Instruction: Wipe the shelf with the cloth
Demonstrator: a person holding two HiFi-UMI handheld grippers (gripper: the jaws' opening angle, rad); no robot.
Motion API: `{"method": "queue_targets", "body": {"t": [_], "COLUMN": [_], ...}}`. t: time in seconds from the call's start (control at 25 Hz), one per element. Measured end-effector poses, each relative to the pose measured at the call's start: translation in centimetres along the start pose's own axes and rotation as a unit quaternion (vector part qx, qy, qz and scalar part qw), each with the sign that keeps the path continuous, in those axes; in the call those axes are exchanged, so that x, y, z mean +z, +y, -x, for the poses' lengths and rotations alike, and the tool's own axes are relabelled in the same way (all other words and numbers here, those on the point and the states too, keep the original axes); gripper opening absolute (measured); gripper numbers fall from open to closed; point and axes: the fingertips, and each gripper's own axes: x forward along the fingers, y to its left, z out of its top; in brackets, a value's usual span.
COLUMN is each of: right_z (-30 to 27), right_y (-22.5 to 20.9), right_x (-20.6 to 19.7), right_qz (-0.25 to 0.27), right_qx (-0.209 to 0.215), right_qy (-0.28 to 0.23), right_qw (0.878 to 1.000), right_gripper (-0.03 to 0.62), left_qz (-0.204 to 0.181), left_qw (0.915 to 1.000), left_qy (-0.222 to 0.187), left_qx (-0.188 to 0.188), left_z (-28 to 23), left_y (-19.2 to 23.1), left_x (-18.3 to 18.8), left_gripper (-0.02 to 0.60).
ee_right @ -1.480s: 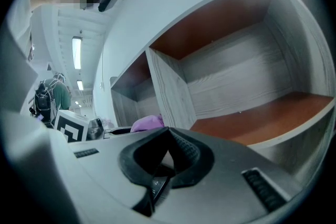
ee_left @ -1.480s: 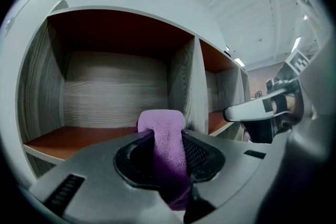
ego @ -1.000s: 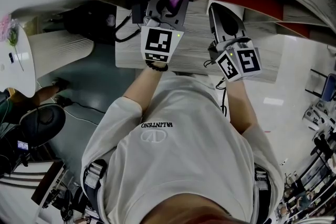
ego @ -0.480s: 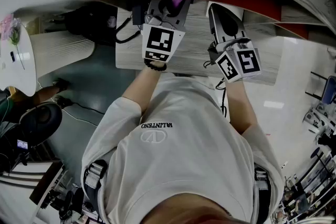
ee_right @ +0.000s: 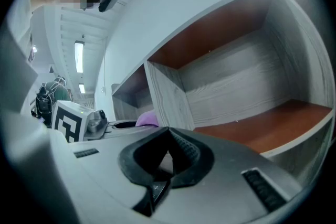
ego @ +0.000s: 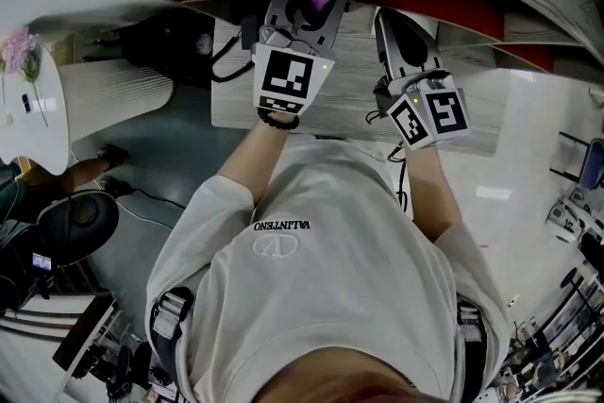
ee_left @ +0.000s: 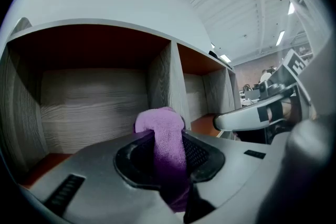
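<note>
Left gripper clamped on single purple cloth, bunched just in front of shelf divider. Right gripper right of divider, jaws together, nothing between them. Two shelf compartments visible, one either side of divider. Wood-grain desk below.

The floor under me is dark grey on my left side and glossy white on my right. A round white table with pink flowers stands far left. Long ceiling lamps shine above.
</note>
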Motion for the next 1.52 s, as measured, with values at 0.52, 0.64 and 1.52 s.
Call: {"method": "queue_targets", "body": {"t": [0.52, 0.64, 1.52], "right_z": [0.0, -0.3, -0.2], "right_y": [2.4, 2.6, 4.2], "right_x": [2.4, 2.7, 5.7], "right_qz": [0.044, 0.047, 0.054], "right_qx": [0.004, 0.001, 0.005], "right_qy": [-0.016, -0.018, -0.047], "right_qw": [0.999, 0.999, 0.997], "right_gripper": [-0.002, -0.002, -0.002], "left_qz": [-0.006, -0.009, -0.005], "left_qw": [0.9997, 0.9995, 0.9975], "left_qy": [-0.021, -0.026, -0.07], "left_qx": [-0.011, -0.013, -0.008], "left_z": [1.0, 1.2, 1.7], "left_y": [0.1, 0.1, 1.0], "left_x": [2.8, 3.4, 8.4], "left_gripper": [0.089, 0.089, 0.089]}}
